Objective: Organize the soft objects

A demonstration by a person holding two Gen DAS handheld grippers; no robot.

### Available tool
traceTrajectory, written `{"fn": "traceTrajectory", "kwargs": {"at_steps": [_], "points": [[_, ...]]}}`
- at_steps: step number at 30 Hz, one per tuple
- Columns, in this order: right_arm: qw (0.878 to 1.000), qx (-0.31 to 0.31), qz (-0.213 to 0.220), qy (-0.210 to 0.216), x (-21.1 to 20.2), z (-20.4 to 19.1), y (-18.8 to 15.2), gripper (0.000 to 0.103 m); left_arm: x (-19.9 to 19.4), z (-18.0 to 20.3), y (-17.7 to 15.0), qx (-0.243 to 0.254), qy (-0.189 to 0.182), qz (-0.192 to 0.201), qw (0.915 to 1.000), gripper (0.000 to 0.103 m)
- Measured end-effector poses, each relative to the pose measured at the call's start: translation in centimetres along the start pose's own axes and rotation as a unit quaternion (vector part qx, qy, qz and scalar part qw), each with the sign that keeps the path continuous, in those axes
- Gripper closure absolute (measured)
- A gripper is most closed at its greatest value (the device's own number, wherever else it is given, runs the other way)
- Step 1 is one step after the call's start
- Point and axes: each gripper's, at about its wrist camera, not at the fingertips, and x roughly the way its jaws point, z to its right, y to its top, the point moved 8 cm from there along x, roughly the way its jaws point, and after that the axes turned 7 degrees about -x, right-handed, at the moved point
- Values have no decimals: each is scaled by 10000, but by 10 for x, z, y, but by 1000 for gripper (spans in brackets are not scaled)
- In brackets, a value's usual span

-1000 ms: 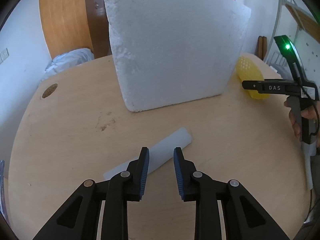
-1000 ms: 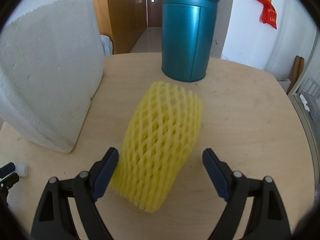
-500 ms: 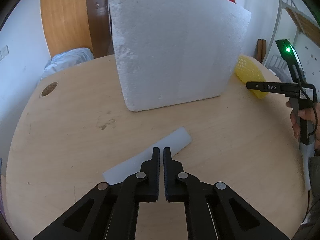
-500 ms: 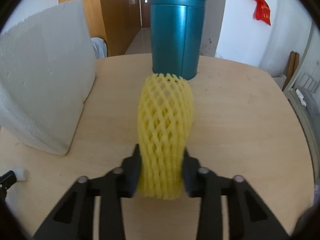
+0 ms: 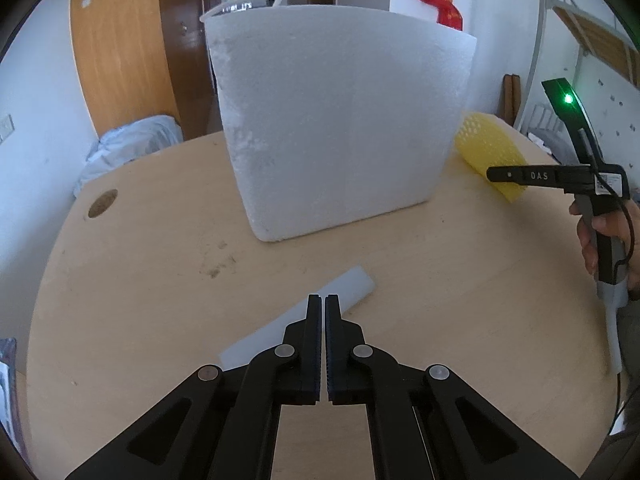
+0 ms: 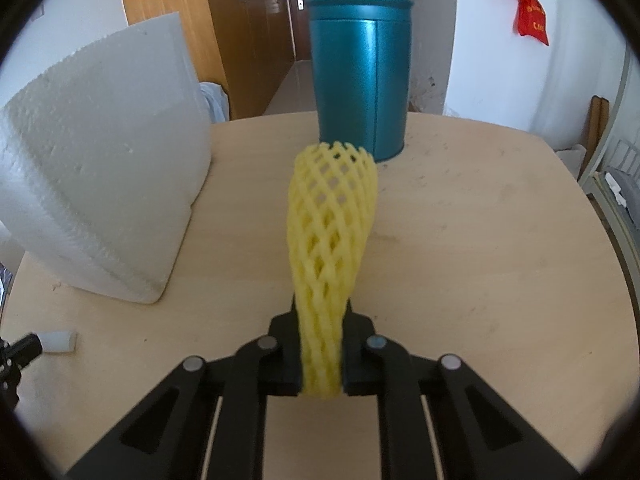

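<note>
wooden bench carries a white foam block at left; right gripper fingers pinch the yellow foam net, left gripper fingers closed empty over a white foam strip; lift gently.

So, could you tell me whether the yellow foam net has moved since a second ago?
Yes. The yellow foam net, squeezed narrow in the right gripper, now points at the teal canister instead of lying wide and slanted on the table.

A round wooden table bears a foam block, foam strip and teal canister.
</note>
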Motion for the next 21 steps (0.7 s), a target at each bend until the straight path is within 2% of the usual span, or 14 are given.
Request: {"fn": "traceTrajectory", "kwargs": {"at_steps": [11,14,15,16,17,19,21], "points": [[10000,-52,-23,52,3,-1,1,87,12,-1,-10,328,-16,-305,9990,99],[10000,-57,-21,62,2,-1,1,87,12,0,-9,380,-14,-289,9989,90],[10000,-50,-21,70,2,-1,1,87,11,0,-9,362,-35,-283,9989,81],[9999,-44,-23,88,2,-1,1,87,11,0,-8,365,-44,-271,9990,66],[9999,-40,-22,97,1,0,1,87,10,1,-7,387,-5,-216,9990,43],[9999,-45,-26,103,2,0,1,87,4,1,-4,471,116,-5,9988,16],[9999,-41,-26,109,2,0,1,87,-1,2,0,504,67,111,9986,13]]}}
